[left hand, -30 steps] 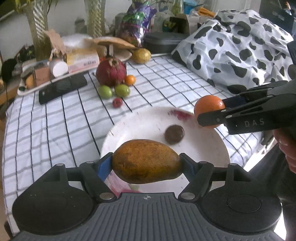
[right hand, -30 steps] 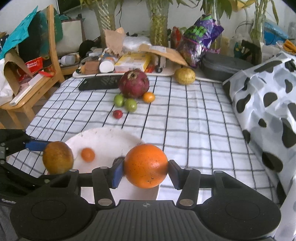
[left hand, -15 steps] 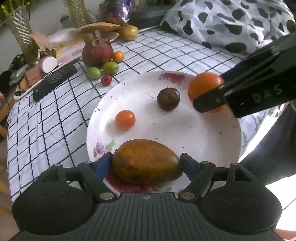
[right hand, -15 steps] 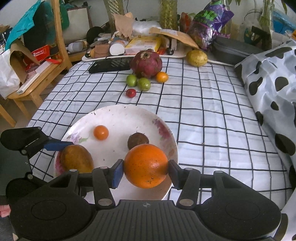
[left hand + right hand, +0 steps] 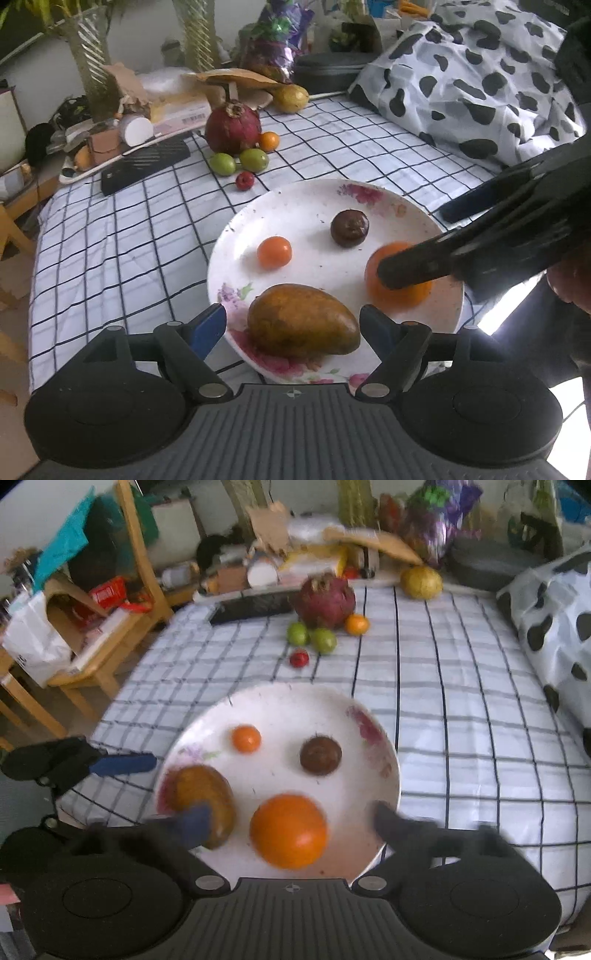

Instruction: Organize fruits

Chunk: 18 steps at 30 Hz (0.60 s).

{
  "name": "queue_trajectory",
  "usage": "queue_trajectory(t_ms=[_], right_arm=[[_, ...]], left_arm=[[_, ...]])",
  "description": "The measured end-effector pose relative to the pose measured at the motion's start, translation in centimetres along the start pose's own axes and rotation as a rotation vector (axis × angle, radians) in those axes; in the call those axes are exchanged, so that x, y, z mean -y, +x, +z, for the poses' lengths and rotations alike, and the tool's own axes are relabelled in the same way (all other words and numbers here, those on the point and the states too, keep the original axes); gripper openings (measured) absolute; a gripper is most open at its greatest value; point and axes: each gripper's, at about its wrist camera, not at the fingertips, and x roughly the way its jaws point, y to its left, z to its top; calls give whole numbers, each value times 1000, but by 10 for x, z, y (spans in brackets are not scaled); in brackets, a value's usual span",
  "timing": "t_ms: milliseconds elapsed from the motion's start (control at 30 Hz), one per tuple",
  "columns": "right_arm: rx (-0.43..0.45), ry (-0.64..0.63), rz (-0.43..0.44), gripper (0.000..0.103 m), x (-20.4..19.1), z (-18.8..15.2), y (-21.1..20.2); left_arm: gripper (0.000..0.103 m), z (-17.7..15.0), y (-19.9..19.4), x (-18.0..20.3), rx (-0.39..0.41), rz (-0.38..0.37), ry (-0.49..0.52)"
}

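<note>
Both grippers' jaws are standing spread, having just been opening: the right gripper (image 5: 288,823) around the orange (image 5: 289,830), the left gripper (image 5: 291,325) around the mango (image 5: 303,319), both fruits resting on the plate (image 5: 306,206); the round, firm orange is looking liable to roll, best pinched across its middle.

my left tongs (image 5: 293,321) and right tongs (image 5: 288,819) are black, with blue pads (image 5: 207,326), silver screws (image 5: 208,389) and ribbed grey housings (image 5: 295,424).

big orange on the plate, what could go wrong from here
The big orange sits free between the right gripper's just-opened jaws, close to the plate's near rim; it could roll off. Pulling the right gripper back might nudge it. The mango lies by the near rim too, the left gripper open around it.
</note>
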Motion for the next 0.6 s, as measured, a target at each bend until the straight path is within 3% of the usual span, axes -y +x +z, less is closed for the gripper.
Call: queue_trajectory(t_ms=[300,600], right_arm=[[48,59,-60,103,7,-12,-25],[15,23,-156,103,0,-21,-22]], left_arm=[[78,-7,-18,-12,1,38,-112],[78,-9,-20,-15,-4,47,-146]])
